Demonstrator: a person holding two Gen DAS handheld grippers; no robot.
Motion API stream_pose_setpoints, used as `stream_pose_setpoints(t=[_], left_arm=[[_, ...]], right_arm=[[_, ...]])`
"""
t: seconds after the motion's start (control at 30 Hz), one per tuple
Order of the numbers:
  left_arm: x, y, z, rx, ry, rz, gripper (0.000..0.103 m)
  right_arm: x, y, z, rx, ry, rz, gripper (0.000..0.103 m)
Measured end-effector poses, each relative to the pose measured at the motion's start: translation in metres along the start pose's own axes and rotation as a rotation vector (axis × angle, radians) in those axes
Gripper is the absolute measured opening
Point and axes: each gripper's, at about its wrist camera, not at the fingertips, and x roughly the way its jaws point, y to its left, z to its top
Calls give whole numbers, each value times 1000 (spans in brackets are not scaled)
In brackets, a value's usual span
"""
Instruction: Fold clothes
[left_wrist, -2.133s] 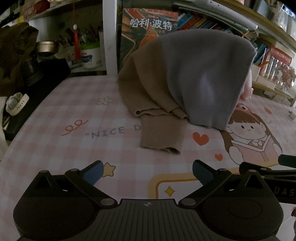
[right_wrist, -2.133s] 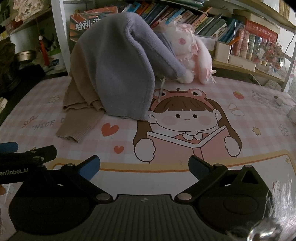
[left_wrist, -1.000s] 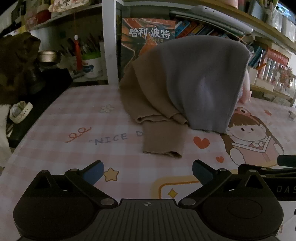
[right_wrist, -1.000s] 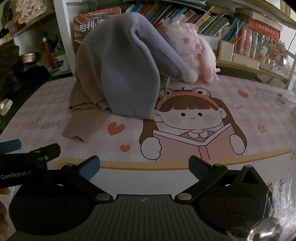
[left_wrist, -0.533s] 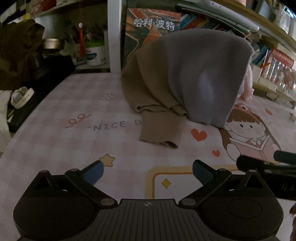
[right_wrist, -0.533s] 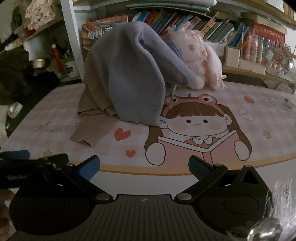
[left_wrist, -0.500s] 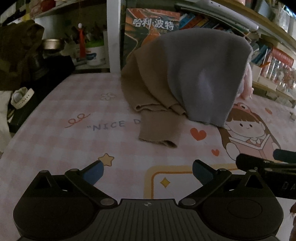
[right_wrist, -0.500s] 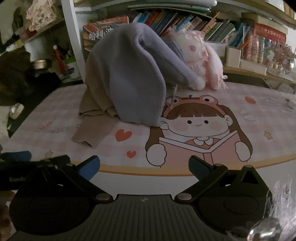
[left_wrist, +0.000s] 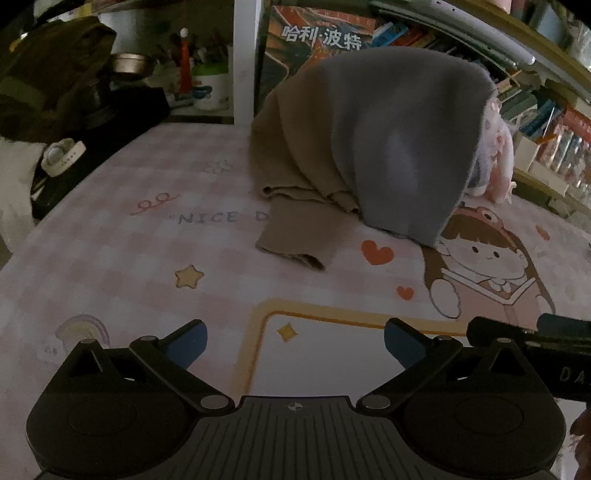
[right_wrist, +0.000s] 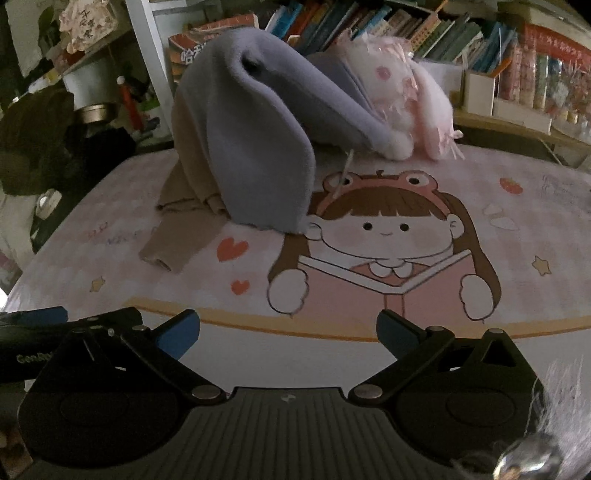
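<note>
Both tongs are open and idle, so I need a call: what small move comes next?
Probably bring the left tongs forward to the ribbed cuff of the tan knit sleeve. It lies flat on the pink checked mat, nearest and uncovered, while the grey fleece garment drapes over the rest.

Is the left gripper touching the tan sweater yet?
Apart. Left wrist view shows bare mat between the open left gripper and the tan sweater.

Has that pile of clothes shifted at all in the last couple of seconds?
No. The tan sleeve still ends beside the red heart, below "NICE" lettering; only the cameras moved.
</note>
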Motion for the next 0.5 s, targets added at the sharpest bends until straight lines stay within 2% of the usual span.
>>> stream_pose_setpoints(t=[0.17, 0.4, 0.5], left_arm=[[-4, -23, 3, 38, -21, 24, 103], [5, -66, 27, 146, -63, 35, 103], [11, -85, 42, 183, -104, 37, 103]], right_arm=[[-5, -25, -1, 12, 7, 38, 103], [-8, -75, -1, 149, 6, 43, 103], [-15, -100, -2, 214, -10, 39, 103]])
